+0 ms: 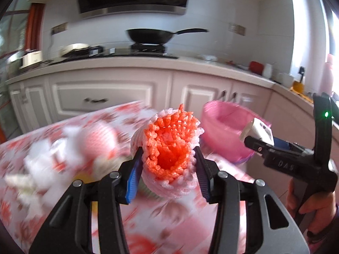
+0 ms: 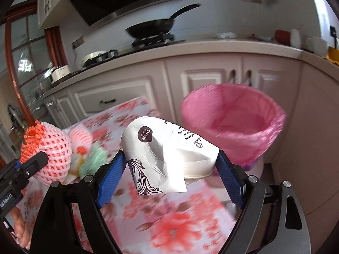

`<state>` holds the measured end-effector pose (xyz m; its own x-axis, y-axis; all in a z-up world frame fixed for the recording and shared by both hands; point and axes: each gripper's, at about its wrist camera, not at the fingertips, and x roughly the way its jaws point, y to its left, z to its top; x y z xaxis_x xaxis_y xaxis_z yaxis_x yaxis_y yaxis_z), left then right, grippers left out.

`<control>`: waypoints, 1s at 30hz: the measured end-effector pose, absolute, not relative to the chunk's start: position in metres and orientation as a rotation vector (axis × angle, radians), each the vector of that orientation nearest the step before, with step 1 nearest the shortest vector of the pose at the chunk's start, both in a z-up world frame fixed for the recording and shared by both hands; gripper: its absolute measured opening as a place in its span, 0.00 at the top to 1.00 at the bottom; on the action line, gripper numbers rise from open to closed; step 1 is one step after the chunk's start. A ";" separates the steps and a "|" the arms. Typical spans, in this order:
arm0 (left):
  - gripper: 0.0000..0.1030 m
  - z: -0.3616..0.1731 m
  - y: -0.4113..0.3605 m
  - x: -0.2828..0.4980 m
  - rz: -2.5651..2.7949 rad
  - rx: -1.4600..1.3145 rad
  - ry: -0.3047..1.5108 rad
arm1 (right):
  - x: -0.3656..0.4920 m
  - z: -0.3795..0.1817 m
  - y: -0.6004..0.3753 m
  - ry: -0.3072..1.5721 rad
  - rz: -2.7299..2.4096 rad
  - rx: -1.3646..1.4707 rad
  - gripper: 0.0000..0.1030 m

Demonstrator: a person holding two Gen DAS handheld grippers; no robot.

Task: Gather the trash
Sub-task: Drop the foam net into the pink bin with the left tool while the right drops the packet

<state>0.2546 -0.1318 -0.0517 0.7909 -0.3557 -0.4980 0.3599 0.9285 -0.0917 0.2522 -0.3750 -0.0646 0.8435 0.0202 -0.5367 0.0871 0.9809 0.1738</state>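
Observation:
My left gripper point(image 1: 168, 165) is shut on a pink and orange foam fruit net point(image 1: 169, 148), held above the floral table; the net also shows at the left of the right wrist view point(image 2: 53, 152). My right gripper point(image 2: 170, 169) is shut on a crushed white paper cup point(image 2: 167, 154) with black print, also in the left wrist view point(image 1: 257, 130). A bin lined with a pink bag point(image 2: 233, 122) stands beyond the table's far right corner, just ahead of the cup; it shows behind the net in the left wrist view point(image 1: 226, 131).
More trash lies on the floral tablecloth point(image 2: 169, 222): white and pink foam pieces point(image 1: 70, 148) and a green foam net point(image 2: 95, 160). White kitchen cabinets point(image 2: 131, 93) and a counter with a black wok point(image 2: 152, 28) stand behind.

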 end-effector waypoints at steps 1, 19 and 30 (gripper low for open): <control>0.56 -0.047 -0.144 0.265 -0.406 0.012 0.529 | 0.255 -0.062 -0.385 0.556 -0.059 0.193 0.21; 0.56 -0.047 -0.306 0.424 -0.626 0.080 0.568 | 0.329 -0.067 -0.499 0.553 -0.181 0.158 0.21; 0.55 -0.078 -0.348 0.474 -0.699 0.088 0.652 | 0.362 -0.088 -0.518 0.594 -0.129 0.128 0.21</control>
<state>0.4742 -0.3477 -0.0776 0.5772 -0.5696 -0.5852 0.6227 0.7706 -0.1358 0.3615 -0.5183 -0.0884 0.8209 -0.0842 -0.5649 0.1581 0.9839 0.0831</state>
